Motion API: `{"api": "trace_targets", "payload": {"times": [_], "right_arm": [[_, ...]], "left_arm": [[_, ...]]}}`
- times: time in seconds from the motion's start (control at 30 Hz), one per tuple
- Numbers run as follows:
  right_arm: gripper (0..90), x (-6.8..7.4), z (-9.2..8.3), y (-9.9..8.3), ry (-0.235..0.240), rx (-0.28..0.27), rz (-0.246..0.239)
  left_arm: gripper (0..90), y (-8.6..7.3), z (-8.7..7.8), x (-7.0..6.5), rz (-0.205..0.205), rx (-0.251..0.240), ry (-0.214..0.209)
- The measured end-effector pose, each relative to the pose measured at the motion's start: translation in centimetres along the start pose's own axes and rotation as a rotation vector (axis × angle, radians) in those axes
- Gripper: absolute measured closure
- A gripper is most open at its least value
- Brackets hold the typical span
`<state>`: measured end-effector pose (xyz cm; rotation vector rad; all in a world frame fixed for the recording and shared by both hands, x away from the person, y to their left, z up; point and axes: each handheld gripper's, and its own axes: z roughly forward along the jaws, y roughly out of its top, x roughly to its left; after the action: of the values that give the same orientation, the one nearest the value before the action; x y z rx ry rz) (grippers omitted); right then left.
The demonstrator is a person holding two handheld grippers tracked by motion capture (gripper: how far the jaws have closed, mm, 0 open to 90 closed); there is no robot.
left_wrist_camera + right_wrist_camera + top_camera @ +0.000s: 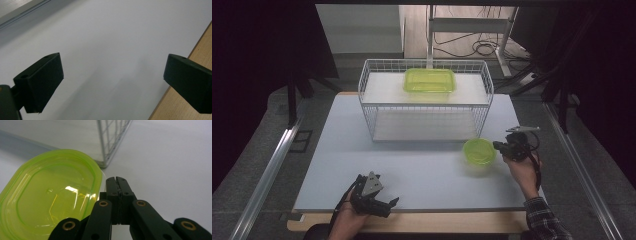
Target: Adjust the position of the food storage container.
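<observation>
A small translucent green bowl (479,151) sits on the white tabletop just in front of the wire basket's right corner. My right gripper (499,146) is at the bowl's right rim with its jaws pressed together. In the right gripper view the green bowl (50,200) lies left of the right gripper (116,180), and nothing shows between the jaws. A larger green rectangular container (430,80) rests on top of the wire basket (367,107). My left gripper (388,204) hovers low near the table's front edge, wide open and empty; the left gripper view shows the left gripper (113,67) over bare tabletop.
The white wire basket stands at the middle back of the table (342,150). A wooden strip (185,110) runs along the table's front edge. Metal rails (272,165) flank the table on both sides. Cables and a table frame (472,30) lie on the floor beyond.
</observation>
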<state>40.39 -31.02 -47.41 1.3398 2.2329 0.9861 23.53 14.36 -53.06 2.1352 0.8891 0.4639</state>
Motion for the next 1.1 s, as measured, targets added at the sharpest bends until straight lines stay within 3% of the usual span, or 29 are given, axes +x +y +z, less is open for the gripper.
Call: {"api": "trace_targets", "payload": {"times": [0.33,0.77,1.1], "right_arm": [[88.5,2.9,0.5,-0.3,0.05,0.032,-0.05],[87.6,4.3,0.6,-1.2,0.127,0.049,-0.039],[87.1,5.8,1.6,-1.3,0.169,0.074,-0.07]], "left_arm": [[2.5,0.0,0.0,0.0,0.004,0.001,-0.002],[2.6,0.0,0.0,-0.1,0.007,0.004,-0.004],[2.6,0.0,0.1,-0.2,0.011,0.011,-0.004]]}}
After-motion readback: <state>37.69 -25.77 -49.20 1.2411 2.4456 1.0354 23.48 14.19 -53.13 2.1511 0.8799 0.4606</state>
